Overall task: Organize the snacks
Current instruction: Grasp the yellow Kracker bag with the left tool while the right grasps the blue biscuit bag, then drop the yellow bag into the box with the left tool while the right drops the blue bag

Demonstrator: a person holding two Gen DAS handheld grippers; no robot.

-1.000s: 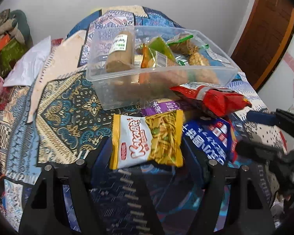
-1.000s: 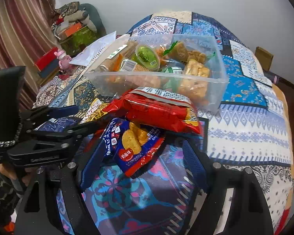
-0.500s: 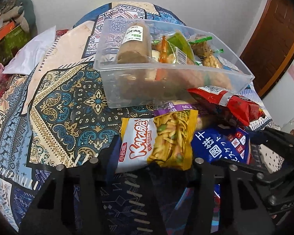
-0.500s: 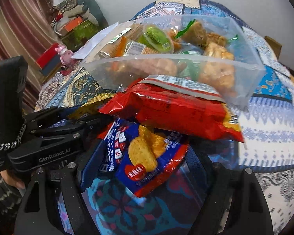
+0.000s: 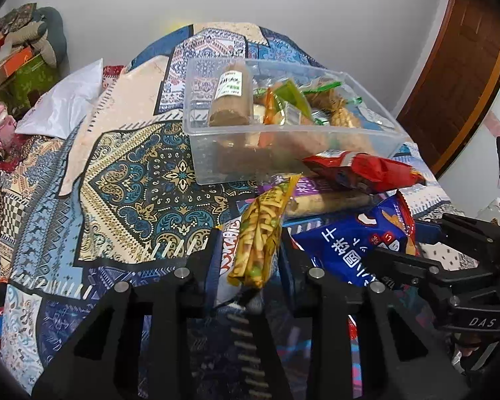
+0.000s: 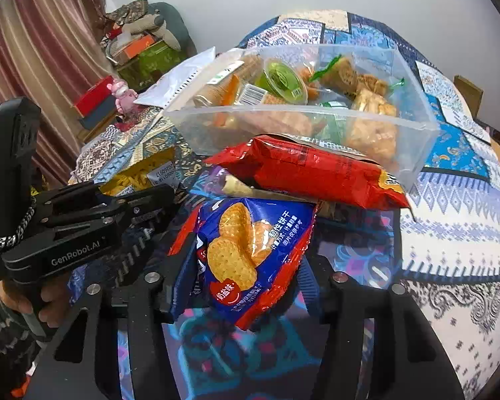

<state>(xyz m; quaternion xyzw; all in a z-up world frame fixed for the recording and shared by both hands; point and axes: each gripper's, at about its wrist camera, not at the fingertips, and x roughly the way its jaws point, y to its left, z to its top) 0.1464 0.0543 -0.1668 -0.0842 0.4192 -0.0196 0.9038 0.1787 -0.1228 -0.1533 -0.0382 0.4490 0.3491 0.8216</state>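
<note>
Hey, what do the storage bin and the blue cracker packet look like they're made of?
The storage bin looks like clear, slightly frosted rigid plastic: the snacks show through its walls. The blue cracker packet, pinched in the right gripper, seems glossy printed plastic film, creased and shiny, with crimped red ends.

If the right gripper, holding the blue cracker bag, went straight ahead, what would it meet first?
Probably the red snack bag, lying just beyond the blue cracker bag held in the right gripper; the clear bin sits behind it. Depth is uncertain.
</note>
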